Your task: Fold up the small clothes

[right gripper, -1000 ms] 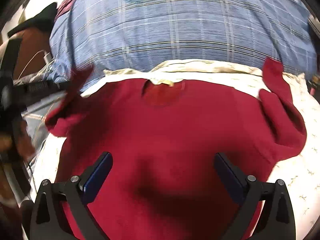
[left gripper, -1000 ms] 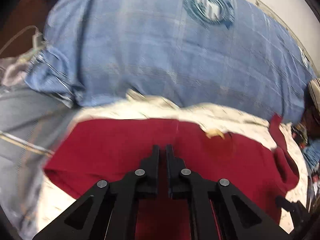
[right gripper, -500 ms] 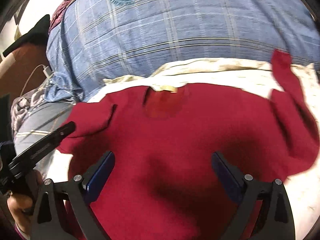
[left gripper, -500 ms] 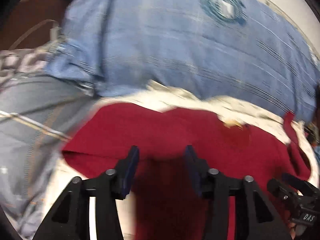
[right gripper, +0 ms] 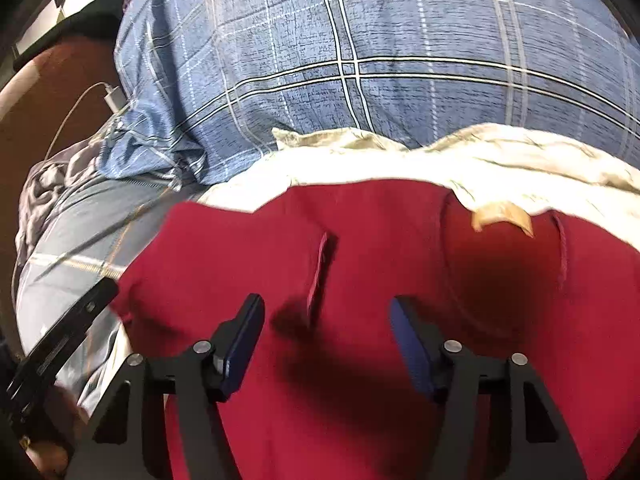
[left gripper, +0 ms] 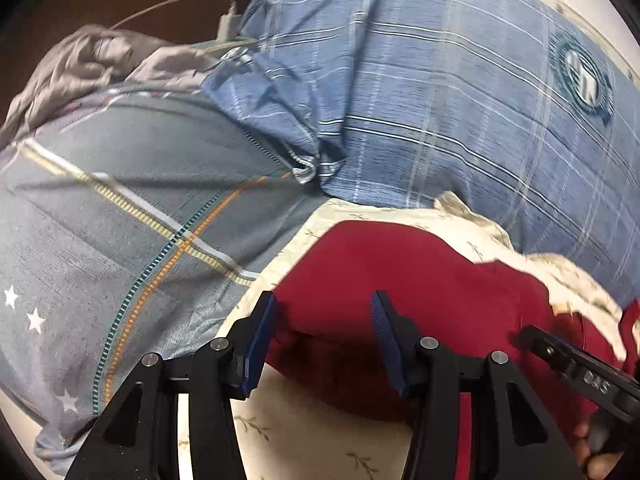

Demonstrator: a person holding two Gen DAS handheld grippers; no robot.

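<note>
I have the red shirt (right gripper: 360, 360) lying flat on the cream sheet (left gripper: 320, 432) of the bed, its neckline toward the blue plaid pillow (right gripper: 360, 60). My right gripper (right gripper: 326, 344) hangs over the folded-in sleeve (right gripper: 224, 256), just left of the neckline; its fingers have just been narrowing, yet stand apart with nothing pinched. My left gripper (left gripper: 322, 344) sits at the shirt's left edge, fingers apart, empty. I judge the side fold is next: I should pinch the edge low, both layers, and carry it evenly toward the neckline.
</note>
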